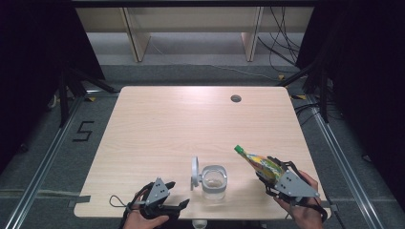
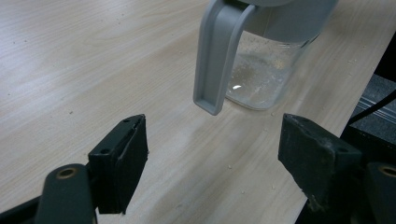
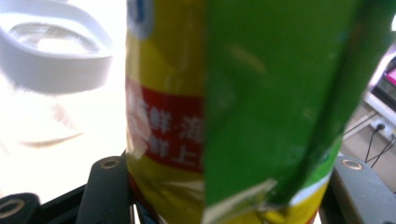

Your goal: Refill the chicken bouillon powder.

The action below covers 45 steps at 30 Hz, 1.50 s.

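Writing worth noting begins at the far left of the high view, where a black figure 5 [image 1: 83, 130] is taped on the grey floor beside the table [image 1: 157, 119]. Next along, at the near edge, the left gripper [image 1: 177, 195] lies low over the wood in the person's left hand [image 1: 143, 219], its jaws spread wide with nothing between them; in the left gripper view they frame bare tabletop, and the grey handle [image 2: 217, 56] of the jar hangs just ahead of them, not touched. Just right of that gripper stands the clear jar [image 1: 213, 181], open at the top, its grey lid [image 1: 195, 172] tipped up on the left side and a little pale residue at the bottom. Farther right, the right gripper [image 1: 267, 177] is clamped on a snack bag [image 1: 258, 163], which is lifted off the table and tilted so its green top corner points up and left toward the jar, without touching it. The right gripper view shows the bag close up between the two jaws: yellow and green panels, a red band with white Chinese characters [image 3: 175, 133] too blurred to read fully, and a blue patch at the top. The table is pale wood grain with a round cable hole [image 1: 236, 98] near its far right corner. Beyond it stand light wooden shelving legs [image 1: 136, 38], black drapes at both sides, and loose cables [image 1: 282, 43] on the floor at the right.
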Tool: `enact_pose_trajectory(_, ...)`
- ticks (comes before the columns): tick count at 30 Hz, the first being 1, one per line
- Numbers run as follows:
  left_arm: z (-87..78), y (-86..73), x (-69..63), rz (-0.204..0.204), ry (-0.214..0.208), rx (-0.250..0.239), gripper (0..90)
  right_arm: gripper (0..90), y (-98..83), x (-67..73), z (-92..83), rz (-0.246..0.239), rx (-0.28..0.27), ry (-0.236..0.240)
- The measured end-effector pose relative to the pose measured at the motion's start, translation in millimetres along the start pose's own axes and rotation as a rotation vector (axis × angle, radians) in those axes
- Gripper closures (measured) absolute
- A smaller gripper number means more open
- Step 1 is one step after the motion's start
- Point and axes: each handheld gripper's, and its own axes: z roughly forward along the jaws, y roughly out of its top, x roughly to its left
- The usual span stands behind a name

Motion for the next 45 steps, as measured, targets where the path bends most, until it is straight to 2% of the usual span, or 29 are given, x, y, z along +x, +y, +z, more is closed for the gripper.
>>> enact_pose_trajectory(4,0.0,0.1,1.4,0.013,0.002,-0.002,23.6,42.2,6.8,11.0,-0.7,-0.11,0.033,0.005)
enact_pose_trajectory(5,-1.1,0.4,3.0,0.032,0.007,0.016,23.6,42.2,9.0,14.3,-0.7,-0.149,0.044,0.009)
enact_pose_trajectory(7,-0.3,-0.4,1.0,-0.002,0.007,0.005,23.6,42.3,11.1,18.3,-0.1,-0.203,0.062,0.003)
enact_pose_trajectory(11,-0.4,-0.3,1.6,0.005,0.013,0.018,23.6,42.3,17.5,31.0,2.5,-0.38,0.111,-0.019)
enact_pose_trajectory(13,0.0,-0.7,1.6,0.004,0.012,0.014,23.6,42.3,18.1,36.1,2.6,-0.386,0.141,-0.017)
enact_pose_trajectory(16,0.8,-0.6,0.7,-0.011,0.003,-0.001,23.6,42.4,19.3,41.0,4.8,-0.442,0.168,-0.034)
enact_pose_trajectory(17,0.8,-0.7,0.8,-0.009,0.002,0.0,23.6,42.4,20.4,42.8,6.4,-0.499,0.182,-0.039)
enact_pose_trajectory(19,1.5,-0.9,-0.1,-0.015,0.004,-0.009,23.6,42.5,20.2,46.0,7.3,-0.541,0.213,-0.052)
enact_pose_trajectory(20,0.6,-0.6,1.3,0.001,0.012,0.013,23.7,42.5,22.3,43.9,8.9,-0.615,0.209,-0.051)
enact_pose_trajectory(22,1.7,-1.3,0.7,-0.008,0.007,0.0,23.7,43.4,19.9,47.3,9.3,-0.597,0.23,-0.063)
enact_pose_trajectory(24,1.4,-1.1,1.1,-0.005,0.01,0.011,23.7,43.5,21.2,49.1,10.6,-0.662,0.259,-0.076)
enact_pose_trajectory(26,2.0,-1.1,0.9,-0.017,0.009,0.007,23.7,43.5,22.2,49.3,11.0,-0.688,0.264,-0.08)
enact_pose_trajectory(27,1.7,-1.0,1.4,-0.01,0.009,0.009,23.7,43.5,24.6,47.5,11.4,-0.725,0.261,-0.075)
enact_pose_trajectory(29,1.6,-0.9,1.2,-0.018,0.011,0.01,23.7,43.6,26.4,47.2,11.2,-0.747,0.277,-0.086)
enact_pose_trajectory(31,1.2,-1.2,3.0,-0.011,0.011,0.024,23.8,43.7,26.8,47.3,10.8,-0.747,0.305,-0.107)
enact_pose_trajectory(32,2.1,-2.0,3.0,-0.019,0.018,0.017,23.8,43.7,32.0,42.9,12.2,-0.856,0.297,-0.102)
enact_pose_trajectory(33,2.5,-1.8,3.5,-0.017,0.016,0.018,23.8,43.8,34.7,40.3,12.6,-0.911,0.294,-0.103)
enact_pose_trajectory(34,1.9,-1.8,4.8,-0.003,0.02,0.026,23.8,44.3,30.9,41.9,12.7,-0.847,0.295,-0.106)
enact_pose_trajectory(35,2.1,-2.0,4.6,-0.011,0.027,0.025,23.9,44.8,35.5,38.6,12.7,-0.919,0.303,-0.095)
enact_pose_trajectory(36,2.0,-1.8,4.8,-0.015,0.021,0.025,23.9,44.9,37.6,38.2,11.9,-0.943,0.317,-0.093)
enact_pose_trajectory(37,2.0,-1.7,4.4,-0.016,0.027,0.022,23.9,44.9,38.1,38.8,11.5,-0.948,0.335,-0.08)
enact_pose_trajectory(38,1.8,-1.6,4.4,-0.018,0.022,0.02,23.9,45.0,40.1,38.3,11.7,-0.978,0.333,-0.075)
enact_pose_trajectory(39,2.0,-1.6,4.4,-0.019,0.025,0.019,23.9,45.1,39.9,40.1,9.6,-0.965,0.353,-0.084)
enact_pose_trajectory(40,2.0,-1.6,4.8,-0.016,0.027,0.024,23.8,45.2,42.5,39.2,9.6,-0.995,0.345,-0.084)
enact_pose_trajectory(41,2.2,-1.8,4.5,-0.021,0.023,0.023,23.9,45.5,48.1,36.8,8.8,-1.069,0.358,-0.072)
enact_pose_trajectory(42,2.4,-2.0,4.7,-0.015,0.026,0.026,23.9,46.1,44.3,38.2,7.5,-1.002,0.366,-0.082)
enact_pose_trajectory(43,2.1,-1.9,4.8,-0.012,0.021,0.031,23.9,46.2,49.6,36.3,8.5,-1.078,0.359,-0.07)
enact_pose_trajectory(44,2.2,-2.0,4.7,-0.009,0.024,0.029,23.9,46.3,47.8,37.2,8.3,-1.055,0.359,-0.076)
enact_pose_trajectory(45,2.3,-1.9,4.6,-0.01,0.026,0.027,23.9,46.3,51.3,36.6,9.1,-1.097,0.365,-0.061)
